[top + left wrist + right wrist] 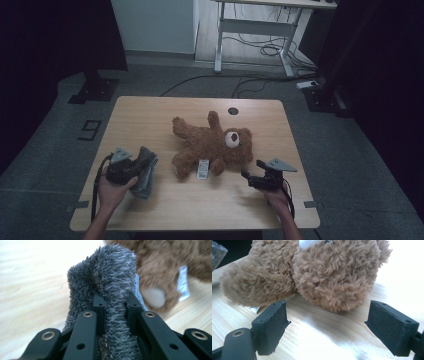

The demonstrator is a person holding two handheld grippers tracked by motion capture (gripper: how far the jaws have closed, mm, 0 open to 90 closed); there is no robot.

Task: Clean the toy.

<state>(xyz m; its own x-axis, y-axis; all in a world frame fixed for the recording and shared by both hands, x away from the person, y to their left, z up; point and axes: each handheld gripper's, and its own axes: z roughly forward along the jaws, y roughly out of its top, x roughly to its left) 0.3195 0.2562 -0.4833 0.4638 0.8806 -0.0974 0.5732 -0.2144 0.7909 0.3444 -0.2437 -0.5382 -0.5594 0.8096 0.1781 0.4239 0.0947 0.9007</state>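
Nearest the lens in the left gripper view, the left gripper (115,305) had its two black jaws clamped narrow on a fold of grey, long-piled fluffy cloth (110,277); the pile bulged up between and above the pads. From the high view the same left gripper (131,167) sat at the near-left part of the light wooden table (150,115), held in the person's left hand (112,192), with the grey cloth (146,172) bunched under and just right of it, resting on the tabletop.

Right gripper (328,322) stood wide, jaws well apart, with nothing between the pads but bare table (324,340). It pointed at the head of a brown plush teddy bear (332,272), close to it but not touching. In the high view the right gripper (250,177) lay low over the near-right part of the table, held by the right hand (277,197), just right of the bear.

Bear (212,142) lay on its back at the table's centre, head toward the right, white muzzle (231,139) up, limbs spread. A white sewn-in label (203,169) hung at its near side. Cloth and bear lay near each other; contact could not be judged. The label (183,283) showed blurred behind the cloth in the left gripper view.
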